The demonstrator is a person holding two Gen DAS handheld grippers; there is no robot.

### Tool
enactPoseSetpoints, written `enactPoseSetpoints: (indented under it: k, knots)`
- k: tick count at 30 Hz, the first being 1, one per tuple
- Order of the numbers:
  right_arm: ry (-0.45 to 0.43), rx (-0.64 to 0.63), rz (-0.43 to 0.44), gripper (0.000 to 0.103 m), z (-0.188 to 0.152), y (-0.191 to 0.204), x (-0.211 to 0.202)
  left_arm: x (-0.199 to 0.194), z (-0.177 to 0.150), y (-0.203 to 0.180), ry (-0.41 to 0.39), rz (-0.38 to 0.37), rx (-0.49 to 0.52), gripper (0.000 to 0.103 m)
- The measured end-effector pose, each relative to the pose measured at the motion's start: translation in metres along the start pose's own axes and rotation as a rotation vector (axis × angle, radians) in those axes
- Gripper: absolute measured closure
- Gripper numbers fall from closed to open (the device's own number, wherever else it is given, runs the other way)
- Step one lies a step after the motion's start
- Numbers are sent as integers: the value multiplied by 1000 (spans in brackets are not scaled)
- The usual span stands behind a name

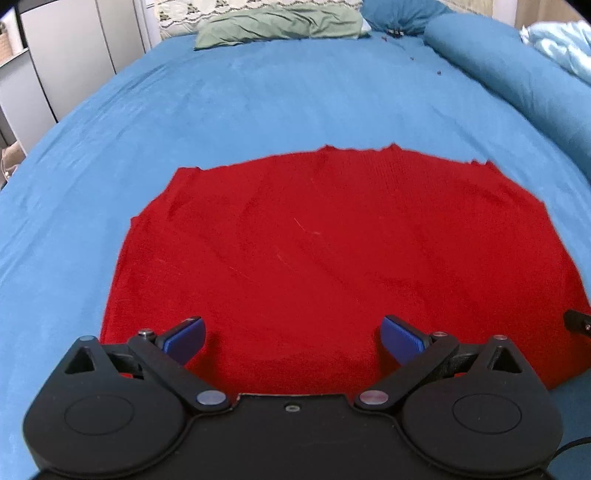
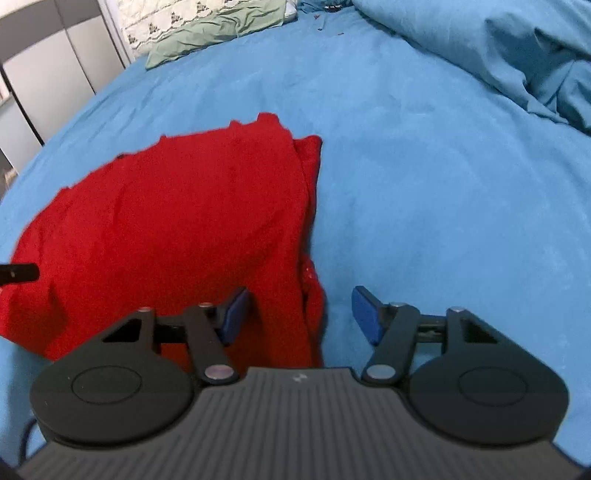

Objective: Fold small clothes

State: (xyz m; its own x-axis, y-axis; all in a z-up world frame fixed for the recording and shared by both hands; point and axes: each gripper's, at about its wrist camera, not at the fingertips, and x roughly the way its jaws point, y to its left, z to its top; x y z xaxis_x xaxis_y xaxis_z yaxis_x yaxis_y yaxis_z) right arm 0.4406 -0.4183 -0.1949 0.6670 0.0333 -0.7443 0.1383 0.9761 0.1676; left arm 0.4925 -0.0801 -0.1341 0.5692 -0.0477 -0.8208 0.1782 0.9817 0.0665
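Observation:
A red knit garment [image 1: 314, 251] lies flat on the blue bed sheet [image 1: 258, 103], folded into a rough rectangle. My left gripper [image 1: 293, 341] is open and empty, just above the garment's near edge. In the right wrist view the same garment [image 2: 177, 221] lies left of centre, its right side folded over in a doubled edge [image 2: 310, 177]. My right gripper [image 2: 299, 314] is open and empty over the garment's near right corner. A tip of each gripper shows at the edge of the other's view.
A green pillow [image 1: 277, 26] and a patterned one [image 1: 177, 14] lie at the head of the bed. A rolled blue duvet [image 1: 517, 74] runs along the right side. White cabinet doors [image 1: 66, 55] stand to the left of the bed.

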Motion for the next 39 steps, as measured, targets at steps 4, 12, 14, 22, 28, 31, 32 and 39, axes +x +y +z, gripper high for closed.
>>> enactPoseSetpoints:
  k: [4,12,14,22,28,31,32,39]
  knots:
    - [-8,-30,-3,35,-3,6,1,14,-3,-4,29,-5,7,0]
    - [45,33,57,78,7,9,-6,39,-9,-7,84,-8,33,0]
    - [48,132,86,78,16,5,-13,44,-5,-7,109,-12,43,0]
    - [-13,275,336,80,92,71,-57,7,13,46,50,-179,-37,4]
    - [64,15,567,80,125,219,-40,-30,-5,128,25,-134,-24,1]
    - [176,-134,640,80,102,296,-3,-26,-33,160,40,-107,-21,1]
    - [217,-189,643,80,90,318,13,-24,-44,169,41,-104,-28,1]
    - [306,-354,541,45,26,377,67,-11,-95,201,85,-116,-123,1]
